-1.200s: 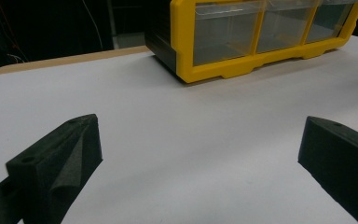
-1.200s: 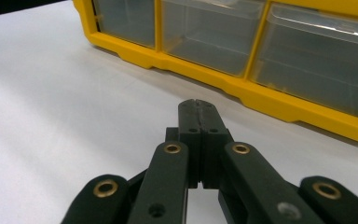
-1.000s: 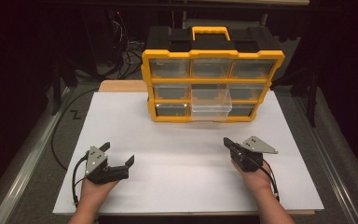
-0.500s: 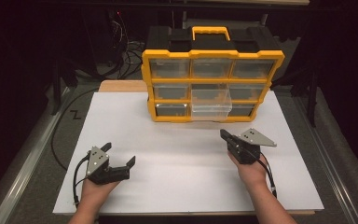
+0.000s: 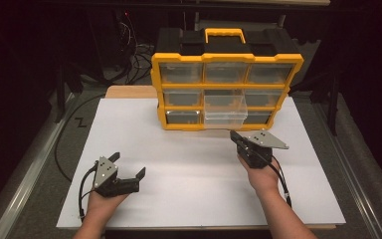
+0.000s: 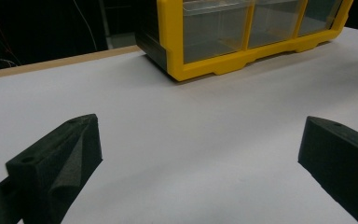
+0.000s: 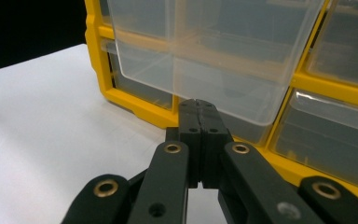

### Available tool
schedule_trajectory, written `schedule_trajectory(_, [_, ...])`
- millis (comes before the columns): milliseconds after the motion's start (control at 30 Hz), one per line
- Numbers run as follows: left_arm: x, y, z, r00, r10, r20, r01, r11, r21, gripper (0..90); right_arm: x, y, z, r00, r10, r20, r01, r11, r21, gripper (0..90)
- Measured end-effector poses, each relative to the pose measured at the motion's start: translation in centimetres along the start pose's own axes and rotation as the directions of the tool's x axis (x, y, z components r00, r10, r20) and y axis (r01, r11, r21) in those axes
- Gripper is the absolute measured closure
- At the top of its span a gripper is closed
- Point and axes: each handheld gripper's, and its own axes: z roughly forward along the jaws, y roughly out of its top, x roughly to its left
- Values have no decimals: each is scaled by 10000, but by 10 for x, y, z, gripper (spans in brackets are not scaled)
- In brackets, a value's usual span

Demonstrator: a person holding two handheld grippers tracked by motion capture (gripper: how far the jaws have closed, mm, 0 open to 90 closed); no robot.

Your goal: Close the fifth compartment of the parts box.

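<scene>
The right gripper point(image 5: 235, 136), jaws pressed together, has moved up close to the organizer's point(image 5: 226, 59) protruding drawer point(image 5: 223, 112), probably to push it; the left gripper point(image 5: 128, 168) rests nearer the person, spread wide.

Bright white tabletop point(image 5: 179, 149), dark surroundings, soft close-up focus.

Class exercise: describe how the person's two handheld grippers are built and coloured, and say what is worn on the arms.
Both the left gripper and right gripper are matt black, each topped with a grey three-cornered plate and trailing a black cable. The right gripper view shows black linkage bars with brass-coloured pivots. The forearms are bare, with no sleeves.
</scene>
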Motion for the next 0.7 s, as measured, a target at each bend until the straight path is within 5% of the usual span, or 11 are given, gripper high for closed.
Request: schedule_trajectory(700, [0, 1, 1, 10000, 22, 33, -22, 10000, -86, 2, 10, 23, 7, 9998, -167, -58, 165, 9993, -335, 900])
